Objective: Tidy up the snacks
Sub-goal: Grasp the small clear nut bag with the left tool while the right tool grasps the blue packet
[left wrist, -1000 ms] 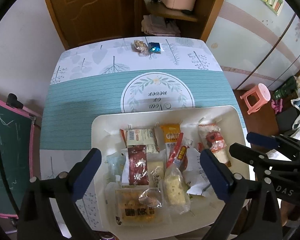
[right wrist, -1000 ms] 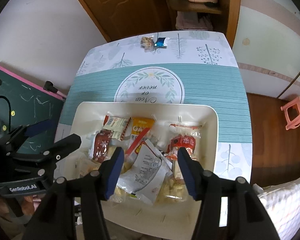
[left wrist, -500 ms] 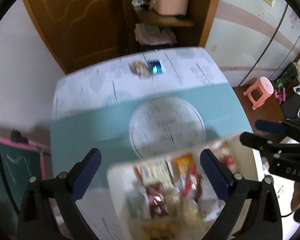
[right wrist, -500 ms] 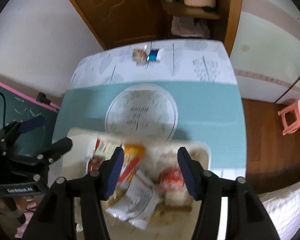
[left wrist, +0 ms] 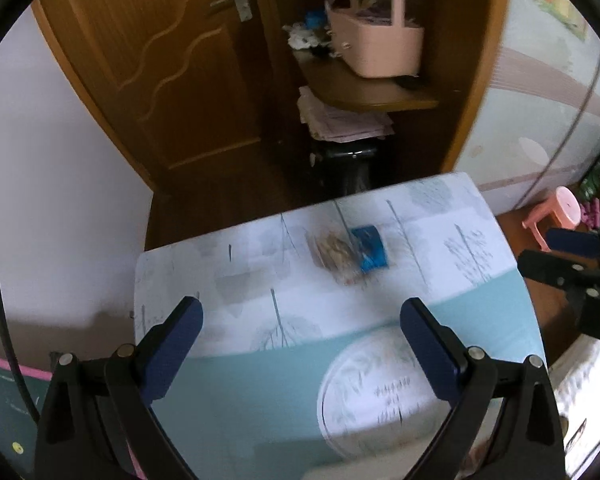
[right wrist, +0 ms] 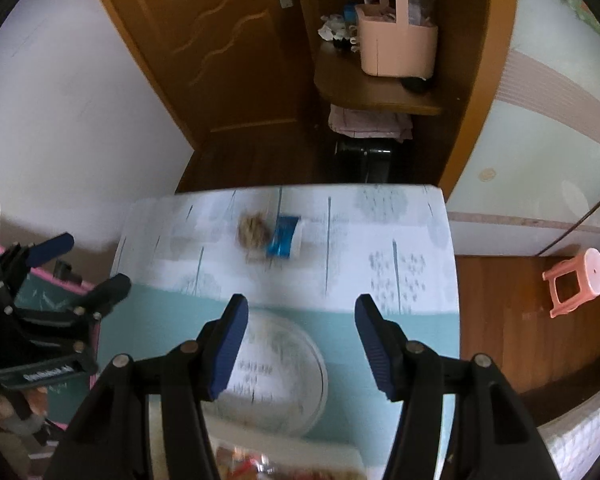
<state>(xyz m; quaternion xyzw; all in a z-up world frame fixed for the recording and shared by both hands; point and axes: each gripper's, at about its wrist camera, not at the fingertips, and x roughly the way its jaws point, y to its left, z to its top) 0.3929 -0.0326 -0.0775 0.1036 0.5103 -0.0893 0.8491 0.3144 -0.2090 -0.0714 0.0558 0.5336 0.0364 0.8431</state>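
Two snacks lie side by side near the table's far edge: a clear packet of brownish pieces (left wrist: 336,254) (right wrist: 254,230) and a blue packet (left wrist: 370,248) (right wrist: 284,237). My left gripper (left wrist: 300,312) hovers open above the table, short of them, nothing between its fingers. My right gripper (right wrist: 298,310) is also open and empty, a little nearer to me than the two packets. The white tray (right wrist: 332,454) with several snacks shows only as a strip at the bottom of the right wrist view. Each gripper appears at the side of the other's view.
The table (left wrist: 228,396) wears a teal and white cloth with a round leaf emblem (right wrist: 276,368). Beyond its far edge are a wooden door (right wrist: 220,48) and a shelf with a pink basket (right wrist: 396,40). A pink stool (right wrist: 576,280) stands on the floor at right, a chalkboard (right wrist: 48,300) at left.
Both grippers have swept from above the snack tray toward the table's far edge. The tray slid down almost out of both views. The two far packets now look bigger and closer.
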